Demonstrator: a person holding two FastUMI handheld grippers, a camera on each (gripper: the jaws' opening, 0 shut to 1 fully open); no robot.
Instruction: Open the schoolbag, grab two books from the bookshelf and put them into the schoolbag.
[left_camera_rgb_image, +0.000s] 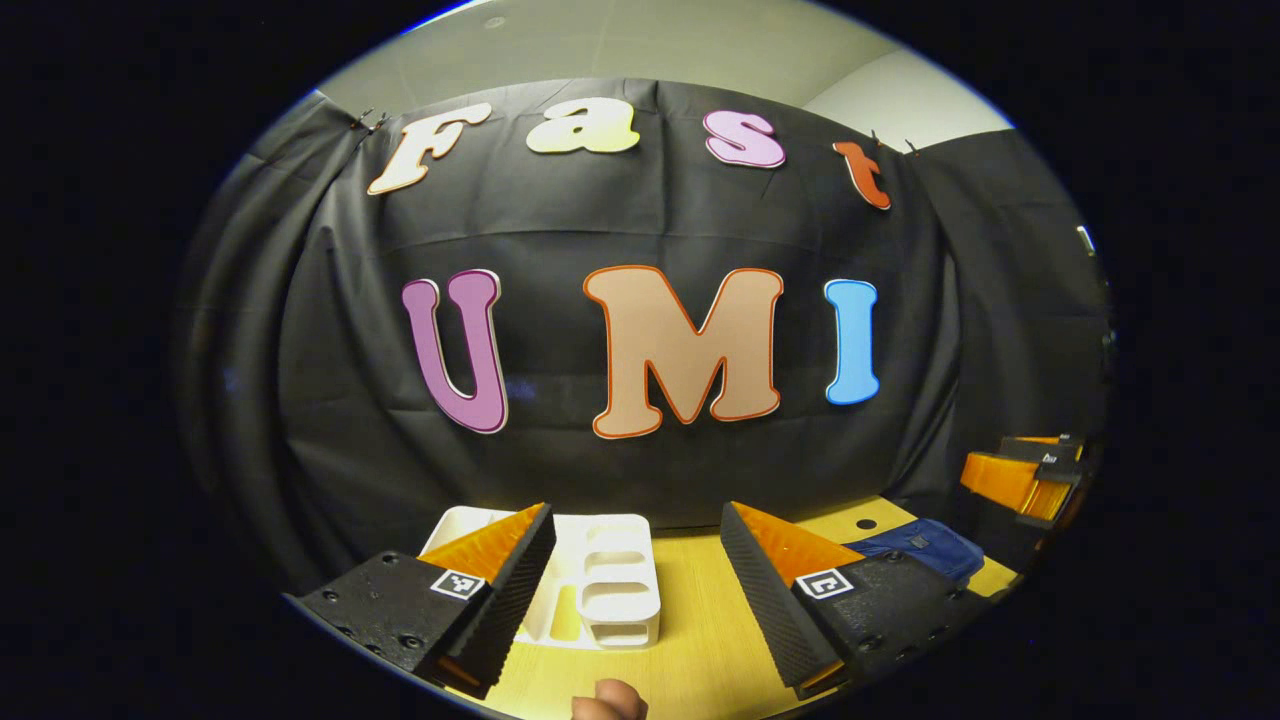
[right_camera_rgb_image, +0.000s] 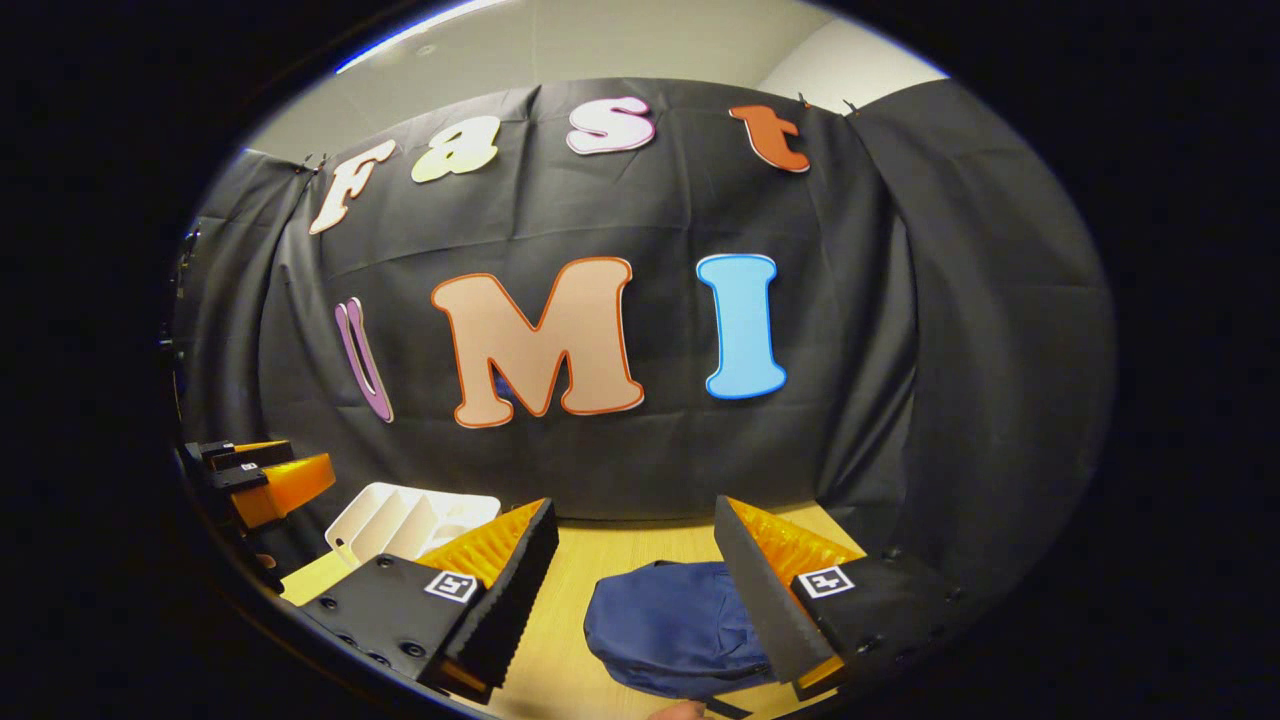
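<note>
Both grippers hang above the desk with their jaws apart and nothing between them: the left gripper (left_camera_rgb_image: 635, 590) faces a white bookshelf (left_camera_rgb_image: 610, 585), the right gripper (right_camera_rgb_image: 635, 590) looks over the blue schoolbag (right_camera_rgb_image: 670, 625). The schoolbag lies flat and seems closed on the yellow wooden desk (left_camera_rgb_image: 690, 620), with the bookshelf well apart from it to the left. The bag looks soft and slumped, so I'd guess a one-sided tug at the zip may drag it across the smooth top rather than open it. I can't make out any books in the bookshelf from here. Behind the desk hangs black cloth under a pale ceiling.
</note>
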